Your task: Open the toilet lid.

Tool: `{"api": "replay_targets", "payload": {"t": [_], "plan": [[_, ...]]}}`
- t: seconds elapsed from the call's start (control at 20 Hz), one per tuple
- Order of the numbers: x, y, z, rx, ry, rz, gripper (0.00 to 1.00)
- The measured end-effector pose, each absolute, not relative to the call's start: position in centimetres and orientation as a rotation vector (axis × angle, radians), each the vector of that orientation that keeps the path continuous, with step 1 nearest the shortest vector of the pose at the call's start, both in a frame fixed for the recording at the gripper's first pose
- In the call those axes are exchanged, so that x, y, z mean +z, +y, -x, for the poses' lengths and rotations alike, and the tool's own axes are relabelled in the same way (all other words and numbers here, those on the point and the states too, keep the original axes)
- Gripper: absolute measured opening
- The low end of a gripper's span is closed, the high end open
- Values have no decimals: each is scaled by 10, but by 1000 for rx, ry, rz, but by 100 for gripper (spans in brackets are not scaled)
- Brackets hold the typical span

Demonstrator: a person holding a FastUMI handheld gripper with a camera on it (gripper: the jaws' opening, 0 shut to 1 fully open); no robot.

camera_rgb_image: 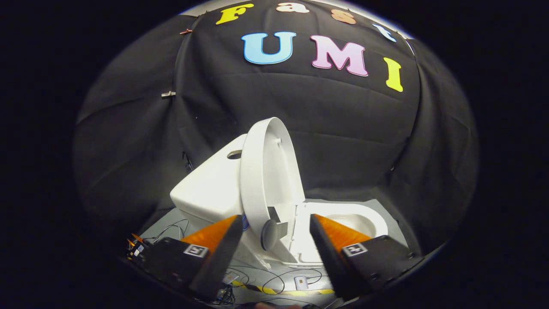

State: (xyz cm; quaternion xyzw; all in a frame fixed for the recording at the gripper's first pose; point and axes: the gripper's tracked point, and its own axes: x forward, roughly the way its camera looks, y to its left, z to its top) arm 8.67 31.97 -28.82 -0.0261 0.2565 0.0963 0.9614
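The lid (268,171) stands up on its edge, leaning back by the tank (210,189), just ahead of the fingers and a bit above them; the bowl (351,221) is bare beside it, so the job looks nearly done or done. The gripper (274,244) has its fingers spread wide apart, and they pinch nothing; the grey hinge knob (270,234) at the foot of the lid sits in the gap between the tips, but I cannot tell if it is touched. To do this step well, I think the hand should make sure the lid rests back on the tank so it will not fall shut; then pull the fingers away slow and straight, and not bump the lid or the knob. Under the toilet lies a light floor (386,214), with thin wires (274,279) and a yellow and black tape strip (296,292) near the fingers. Each finger mount bears a small square black and white tag (196,250); it is a pattern, not words. I can read no brand or label on the toilet.
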Motion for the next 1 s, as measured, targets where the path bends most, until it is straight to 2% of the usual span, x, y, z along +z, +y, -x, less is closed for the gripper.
{"api": "replay_targets", "payload": {"t": [0.05,1.0], "plan": [[-278,315,-84,198,506,44,99],[-118,181,-61,136,166,-59,100]]}}
